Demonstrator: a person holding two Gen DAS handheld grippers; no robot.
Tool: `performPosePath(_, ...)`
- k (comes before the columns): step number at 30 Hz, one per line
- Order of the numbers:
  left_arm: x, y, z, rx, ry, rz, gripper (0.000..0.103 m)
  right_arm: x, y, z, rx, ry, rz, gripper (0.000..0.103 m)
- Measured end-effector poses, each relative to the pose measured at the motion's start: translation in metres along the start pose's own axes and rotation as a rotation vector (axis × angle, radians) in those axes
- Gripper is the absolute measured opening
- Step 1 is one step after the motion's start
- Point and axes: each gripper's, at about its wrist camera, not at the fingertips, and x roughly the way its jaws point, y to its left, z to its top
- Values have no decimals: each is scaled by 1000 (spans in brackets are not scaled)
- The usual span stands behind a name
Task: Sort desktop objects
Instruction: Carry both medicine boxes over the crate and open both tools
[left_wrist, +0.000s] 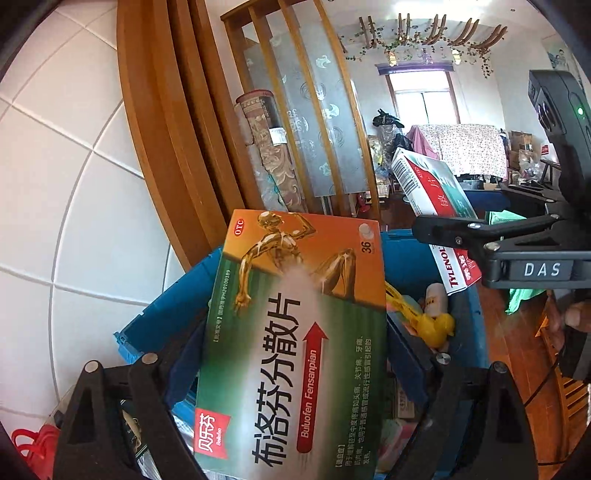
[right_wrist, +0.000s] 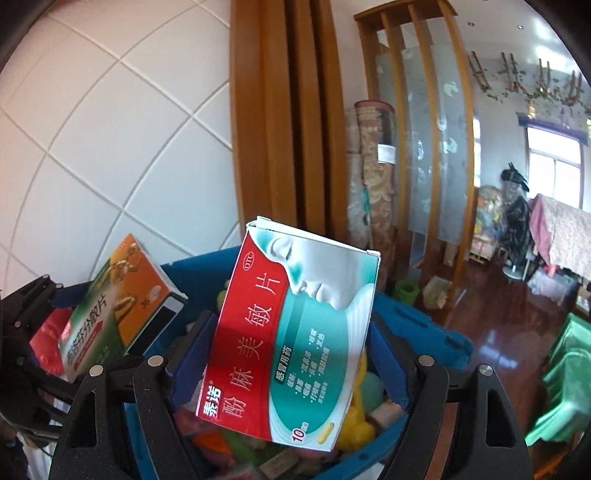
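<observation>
The left gripper (left_wrist: 295, 369) is clamped on a green-and-orange ibuprofen box (left_wrist: 295, 332), its blue pads pressed against the box's two long sides. The right gripper (right_wrist: 291, 350) is clamped the same way on a red-and-teal cold-medicine box (right_wrist: 295, 332), whose top flap stands slightly open. Both boxes are held in the air above a blue bin (left_wrist: 399, 240), roughly over its middle, side by side and apart.

Judging from this, the step in hand is carrying picked items to where they belong. The next move calls for choosing a destination for each box and lowering it level before letting go.

Counted: two medicine boxes, one per gripper; one blue bin. Inside it lie a yellow toy (left_wrist: 436, 325), a small white bottle (left_wrist: 436, 299) and other clutter too jumbled to count.
</observation>
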Motion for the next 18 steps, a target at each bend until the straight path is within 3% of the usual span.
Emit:
performPosePath(6, -12, -11, 14, -65, -9, 148, 97, 1, -51, 6, 83, -33, 58, 103)
performPosePath(11, -17, 5, 7, -100, 11, 228, 97, 1, -59, 2, 120, -26, 157, 103)
performPosePath(18, -31, 14, -2, -118, 20, 356, 97, -19, -38, -8, 86, -34, 260, 103)
